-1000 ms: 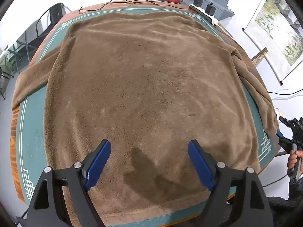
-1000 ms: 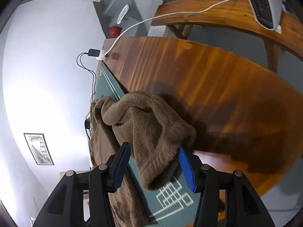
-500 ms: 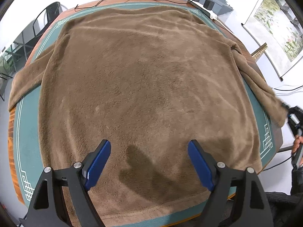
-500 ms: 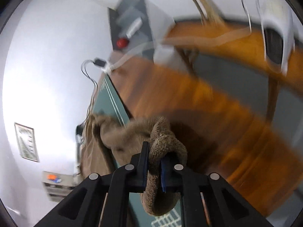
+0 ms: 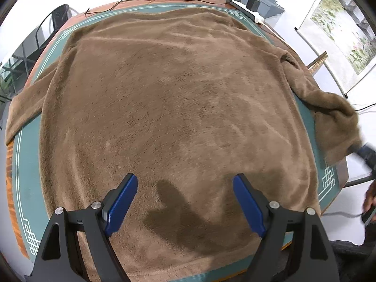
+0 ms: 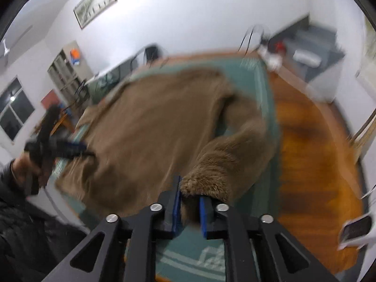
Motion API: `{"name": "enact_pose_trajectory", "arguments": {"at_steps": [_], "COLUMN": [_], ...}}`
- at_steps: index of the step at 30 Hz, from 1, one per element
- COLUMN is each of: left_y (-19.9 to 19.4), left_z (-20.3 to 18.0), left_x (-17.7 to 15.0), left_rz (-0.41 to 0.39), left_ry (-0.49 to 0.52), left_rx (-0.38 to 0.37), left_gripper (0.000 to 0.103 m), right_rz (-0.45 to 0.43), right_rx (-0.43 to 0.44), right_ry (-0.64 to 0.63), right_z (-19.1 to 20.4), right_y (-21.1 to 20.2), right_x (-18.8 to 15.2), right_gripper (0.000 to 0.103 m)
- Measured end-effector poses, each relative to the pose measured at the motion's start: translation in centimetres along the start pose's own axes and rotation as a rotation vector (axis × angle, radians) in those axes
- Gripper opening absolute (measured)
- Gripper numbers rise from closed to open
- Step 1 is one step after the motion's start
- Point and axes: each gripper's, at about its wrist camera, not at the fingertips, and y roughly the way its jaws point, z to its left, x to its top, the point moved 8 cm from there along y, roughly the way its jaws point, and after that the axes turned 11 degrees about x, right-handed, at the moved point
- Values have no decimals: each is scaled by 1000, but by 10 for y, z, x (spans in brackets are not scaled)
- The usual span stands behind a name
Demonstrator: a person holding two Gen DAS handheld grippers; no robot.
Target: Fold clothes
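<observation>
Two tongs are in play over one brown fleece top (image 5: 169,108), which is spread flat on the green mat (image 5: 25,176) of the bench (image 6: 312,155) and covers most of it. In the left wrist view the hem lies at 6 o'clock and the neck end at 12 o'clock, so the long axis of the body runs from 6 to 12; one sleeve (image 5: 23,108) trails off the mat toward 9 o'clock, and the other sleeve's cuff (image 6: 209,178) is raised at 3 o'clock.

The left tongs (image 5: 183,202) are held wide apart above the hem, nothing between the blue pads, nothing touched. The right tongs (image 6: 189,211) are nearly closed on the cuff, which is pinched between the pads; the jaws are easing open slightly, yet the pile is seen still pressed between them.

The cloth is judged soft, thick and limp, fairly light but bulky: no shape will be kept by it, and any lifted part will sag and drag what lies beside it. The deep pile compresses, so a firm bite well onto the fabric is advised rather than a nip at the fringe. Best holds are judged to be the cuffs, the shoulder seams and the hem corners. A power strip (image 5: 244,11) lies at 1 o'clock, clear of the cloth.
</observation>
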Motion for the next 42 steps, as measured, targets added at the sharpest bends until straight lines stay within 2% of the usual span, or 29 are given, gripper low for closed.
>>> {"name": "enact_pose_trajectory", "arguments": {"at_steps": [2,3,4,6,8,10,13,17,19,22,24,27,31,32,33,34,36,39,42], "left_y": [0,0,1,2,4,4,6,8,9,9,9,10,13,13,14,14,14,15,17], "left_z": [1,2,3,3,1,-2,-10,-17,-19,-17,-14,-5,6,8,10,12,18,27,35], "left_x": [-1,-1,-1,-1,-1,0,1,1,1,2,2,3,3,3,4,4,5,5,5], "left_rz": [2,5,9,16,20,21,25,32,35,37,37,44,54,54,53,52,51,52,55], "left_ry": [0,-1,-1,-1,5,18,49,82,96,99,104,91,72,68,65,61,52,33,12], "left_rx": [3,5,9,13,9,4,-5,-18,-23,-33,-37,-37,-41,-41,-40,-41,-44,-45,-45], "left_gripper": [86,86,86,86,86,86,86,86,86,86,86,86,86,86,86,86,86,86,86], "right_rz": [34,30,24,28,19,-21,-144,-344,-409,-413,-408,-369,-278,-251,-244,-241,-233,-219,-108], "right_rx": [23,37,52,112,208,303,415,486,443,264,151,-29,-156,-170,-181,-192,-215,-138,-14], "right_ry": [53,77,102,156,229,315,508,785,896,949,904,758,551,509,486,465,424,246,85], "right_z": [-4,-4,-4,-2,-4,-7,-25,-69,-91,-114,-120,-121,-123,-124,-120,-117,-110,-56,7], "right_y": [9,8,7,3,0,-2,-7,-23,-29,-34,-38,-40,-31,-29,-26,-23,-17,-6,28], "right_x": [-23,-31,-39,-56,-64,-69,-71,-83,-93,-101,-95,-74,-44,-37,-29,-22,-6,25,29], "right_gripper": [53,73,78,78,78,78,78,78,78,78,78,78,76,71,42,22,22,22,22]}}
